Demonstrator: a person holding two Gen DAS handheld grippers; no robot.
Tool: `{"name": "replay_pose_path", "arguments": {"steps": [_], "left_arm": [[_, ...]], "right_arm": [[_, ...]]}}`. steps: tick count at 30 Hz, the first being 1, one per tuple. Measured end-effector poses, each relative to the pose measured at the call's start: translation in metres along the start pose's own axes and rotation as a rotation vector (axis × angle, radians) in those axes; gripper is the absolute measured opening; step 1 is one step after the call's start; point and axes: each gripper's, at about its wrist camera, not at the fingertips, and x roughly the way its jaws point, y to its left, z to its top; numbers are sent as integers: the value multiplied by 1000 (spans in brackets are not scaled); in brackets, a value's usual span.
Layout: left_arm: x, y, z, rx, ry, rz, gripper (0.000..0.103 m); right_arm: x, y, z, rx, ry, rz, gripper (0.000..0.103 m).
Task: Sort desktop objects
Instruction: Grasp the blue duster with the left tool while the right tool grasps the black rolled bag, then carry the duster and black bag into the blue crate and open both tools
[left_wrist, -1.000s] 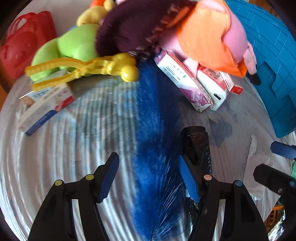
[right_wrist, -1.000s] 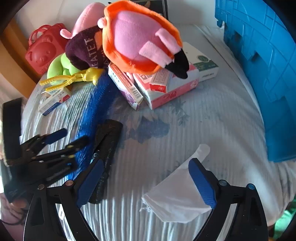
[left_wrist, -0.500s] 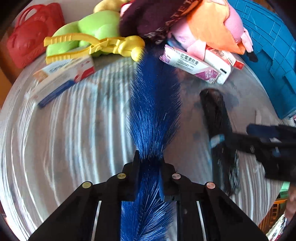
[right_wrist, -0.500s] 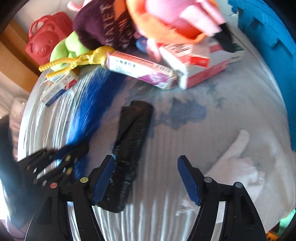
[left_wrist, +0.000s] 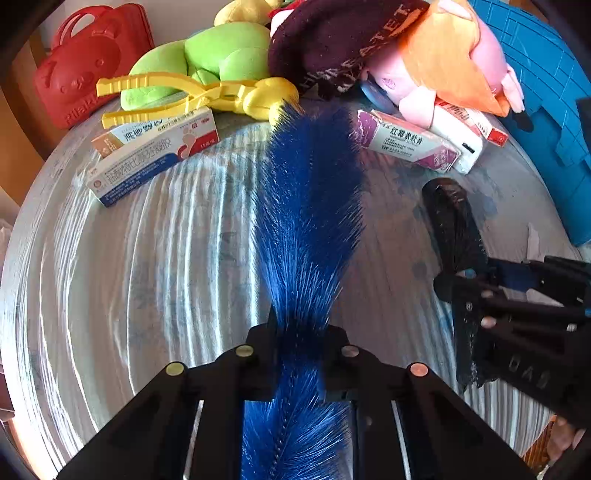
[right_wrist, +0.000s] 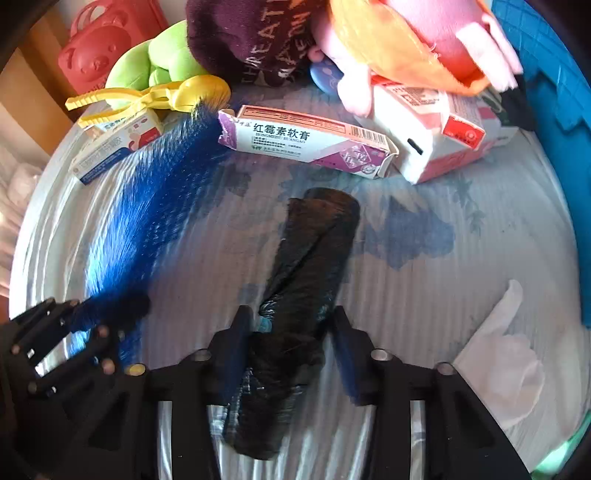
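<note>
A tabletop covered with a pale striped cloth (left_wrist: 129, 280) holds a clutter of toys and boxes. The left gripper (left_wrist: 299, 354) has its fingers pressed together on the stem of a long blue bristle brush (left_wrist: 306, 206), which lies lengthwise on the cloth, its far tip touching yellow plastic tongs (left_wrist: 192, 92). The right gripper (right_wrist: 291, 347) straddles a black roll of plastic bags (right_wrist: 310, 258) lying just right of the brush; its fingers sit narrowly either side, the left one against the roll, the right one with a small gap. Beyond lie a purple-and-white medicine box (right_wrist: 306, 142), a blue-and-white box (left_wrist: 151, 155), a green plush (left_wrist: 207, 59), a pink-and-orange plush (left_wrist: 443, 62), and a red bear-faced case (left_wrist: 85, 66). A white glove (right_wrist: 502, 354) lies at right.
</note>
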Motion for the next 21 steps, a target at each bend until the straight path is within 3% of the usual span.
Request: {"name": "replay_pose_path", "arguments": {"steps": [7, 13, 21], "left_arm": [[-55, -5, 2, 9, -113, 27, 12], [-108, -8, 16, -13, -234, 31, 12], [-158, -28, 40, -10, -347, -4, 12]], "right_arm": [[-35, -2, -7, -4, -39, 75, 35], [-104, -4, 3, -31, -194, 123, 35], [-183, -9, 22, -45, -391, 114, 35]]}}
